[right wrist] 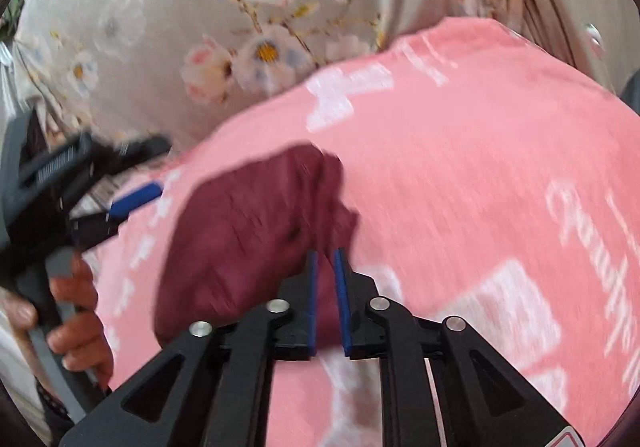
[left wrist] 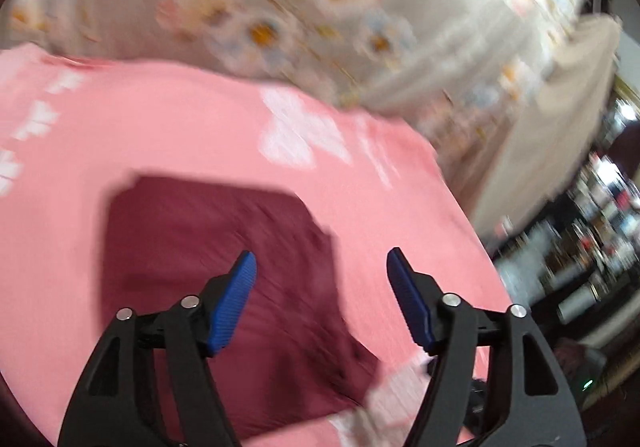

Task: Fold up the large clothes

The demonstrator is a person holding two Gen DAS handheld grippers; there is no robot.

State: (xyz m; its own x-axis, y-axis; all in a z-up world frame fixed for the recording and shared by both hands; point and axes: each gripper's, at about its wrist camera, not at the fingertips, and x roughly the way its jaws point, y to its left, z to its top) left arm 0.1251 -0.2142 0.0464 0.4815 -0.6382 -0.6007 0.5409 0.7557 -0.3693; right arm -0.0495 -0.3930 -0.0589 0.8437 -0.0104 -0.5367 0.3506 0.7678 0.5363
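Both views are motion-blurred. Nearest in the right wrist view, the right gripper is seen with its blue pads drawn nearly together, only a narrow gap left; the near edge of the maroon garment runs in between them, so it appears pinched, though the blur leaves the actual contact uncertain. In the left wrist view the left gripper is spread wide and carries nothing, hovering over the same maroon garment, which lies as a bunched, roughly folded bundle. The bundle is resting on a pink cloth with white print that is spread under it and extends well beyond it on all sides. At the left edge of the right wrist view the person's left hand is seen around the left gripper's handle. Farthest back, a grey floral fabric is seen behind the pink cloth; what carries it all cannot be told. For a clean fold, the free edge opposite the pinched one should be taken by the left gripper, both edges lifted level, and the fabric drawn taut before being laid over, so no creases get trapped.
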